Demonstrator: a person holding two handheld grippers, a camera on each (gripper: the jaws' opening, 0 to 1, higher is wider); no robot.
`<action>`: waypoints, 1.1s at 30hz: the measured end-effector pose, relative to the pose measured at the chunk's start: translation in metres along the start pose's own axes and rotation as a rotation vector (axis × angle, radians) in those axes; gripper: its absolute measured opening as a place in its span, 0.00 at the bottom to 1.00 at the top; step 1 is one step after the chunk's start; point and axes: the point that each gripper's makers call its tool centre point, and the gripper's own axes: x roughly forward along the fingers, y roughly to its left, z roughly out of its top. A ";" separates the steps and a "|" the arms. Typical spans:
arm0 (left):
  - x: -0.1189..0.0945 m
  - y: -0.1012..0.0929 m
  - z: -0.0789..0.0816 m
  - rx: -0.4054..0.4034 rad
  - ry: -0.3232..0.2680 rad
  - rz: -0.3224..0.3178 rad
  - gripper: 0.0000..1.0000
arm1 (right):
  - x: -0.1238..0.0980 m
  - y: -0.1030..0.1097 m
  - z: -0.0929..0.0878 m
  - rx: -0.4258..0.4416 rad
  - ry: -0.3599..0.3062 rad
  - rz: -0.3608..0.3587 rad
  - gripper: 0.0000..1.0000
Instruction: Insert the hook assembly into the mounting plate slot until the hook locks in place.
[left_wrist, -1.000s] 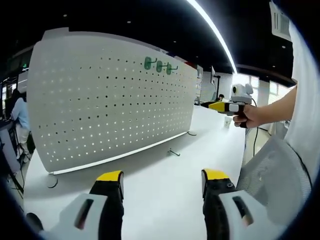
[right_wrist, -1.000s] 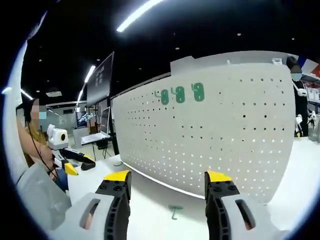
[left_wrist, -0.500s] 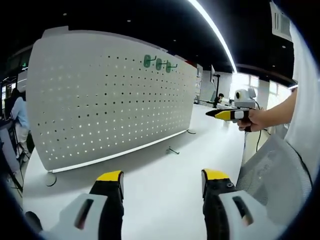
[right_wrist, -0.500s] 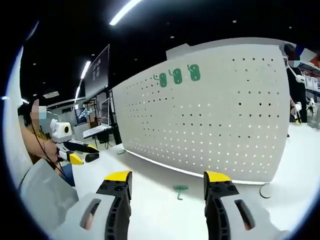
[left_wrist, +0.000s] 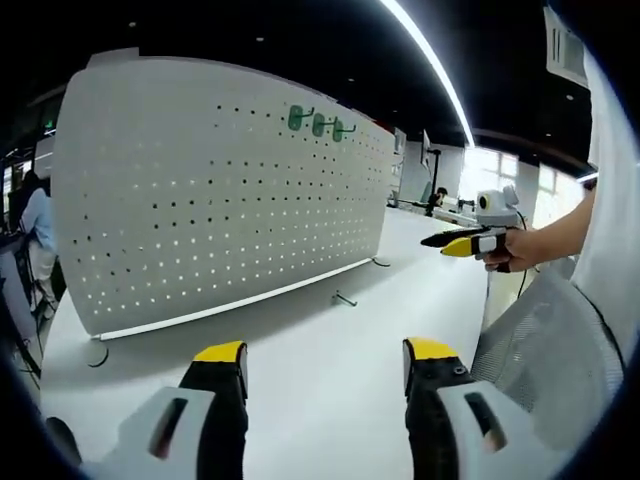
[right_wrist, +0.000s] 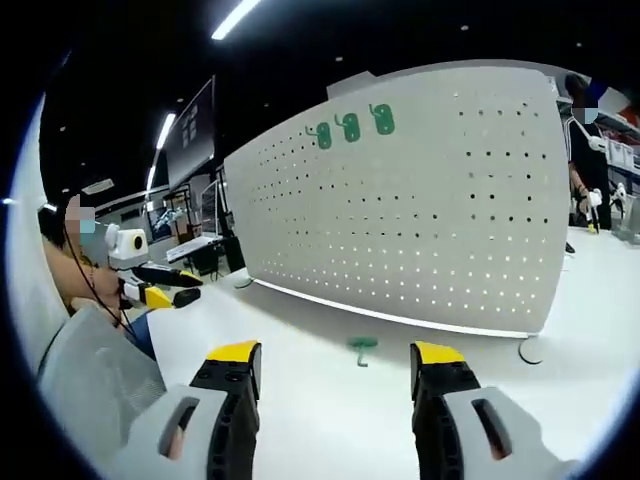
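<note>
— Hook (left_wrist: 345, 299), where is it in the left gripper view?
— Lying loose on the white table (left_wrist: 330, 380), just in front of the foot of the pegboard (left_wrist: 215, 200), a little right of centre and well beyond the left gripper (left_wrist: 325, 352).
— And that gripper's jaws?
— Spread wide, yellow-tipped, with bare table between them and nothing held.
— Anything on the board itself?
— Three green hooks (left_wrist: 318, 124) hang in a row near its top edge, toward the far end. The board stands upright on small feet.
— What is at the right?
— The right gripper (left_wrist: 440, 240), held in the person's hand (left_wrist: 515, 247) above the table's edge, well apart from the hook. Its jaws look close together from here, but I cannot tell for sure in this view.
— Now the right gripper view.
— Same hook (right_wrist: 361, 347), green, on the table (right_wrist: 330, 420) between the two yellow jaw tips and farther off, near the board's lower edge. The right gripper (right_wrist: 335, 355) has its jaws spread, gripping nothing.
— The board?
— The pegboard (right_wrist: 420, 210) stands behind, the three green hooks (right_wrist: 350, 126) near its top left.
— And at the left?
— The left gripper (right_wrist: 165, 285), held up over the near table edge by the person; its jaw state is unclear from this side.
</note>
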 end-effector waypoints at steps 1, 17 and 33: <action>0.001 0.000 -0.001 0.000 0.004 -0.001 0.65 | -0.001 0.000 -0.001 0.000 0.003 0.000 0.59; 0.005 0.000 -0.009 -0.011 0.025 -0.012 0.65 | -0.009 0.004 -0.018 0.030 0.041 -0.004 0.64; 0.013 0.000 -0.008 0.008 0.041 -0.023 0.63 | -0.010 0.005 -0.020 0.043 0.041 -0.002 0.64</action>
